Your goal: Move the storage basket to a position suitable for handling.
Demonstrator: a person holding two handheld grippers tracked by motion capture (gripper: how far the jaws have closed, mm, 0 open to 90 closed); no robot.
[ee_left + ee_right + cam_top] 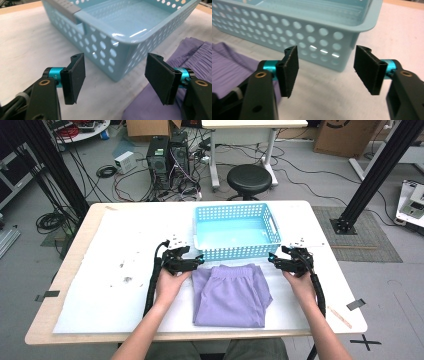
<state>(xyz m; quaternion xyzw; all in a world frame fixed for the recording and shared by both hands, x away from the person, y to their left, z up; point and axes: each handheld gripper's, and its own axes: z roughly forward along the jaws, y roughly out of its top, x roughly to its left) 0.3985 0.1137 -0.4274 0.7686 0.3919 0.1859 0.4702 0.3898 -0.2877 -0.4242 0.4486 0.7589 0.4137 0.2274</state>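
From my seat I counted one blue basket (235, 231) at the upper middle of the table, one folded purple garment (231, 294) below it, and two grippers, the left gripper (199, 262) and right gripper (272, 259), flanking them. One black stool (249, 178) stood at top center.

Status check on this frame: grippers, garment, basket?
Left gripper open, empty. Right gripper open, empty. Folded purple shorts flat on table, just short of the empty blue basket. Nothing in the way.

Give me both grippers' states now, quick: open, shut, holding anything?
Left gripper: open, nothing between the jaws; folded purple shorts lie just beside it.
Right gripper: open, holding nothing, facing the blue basket.
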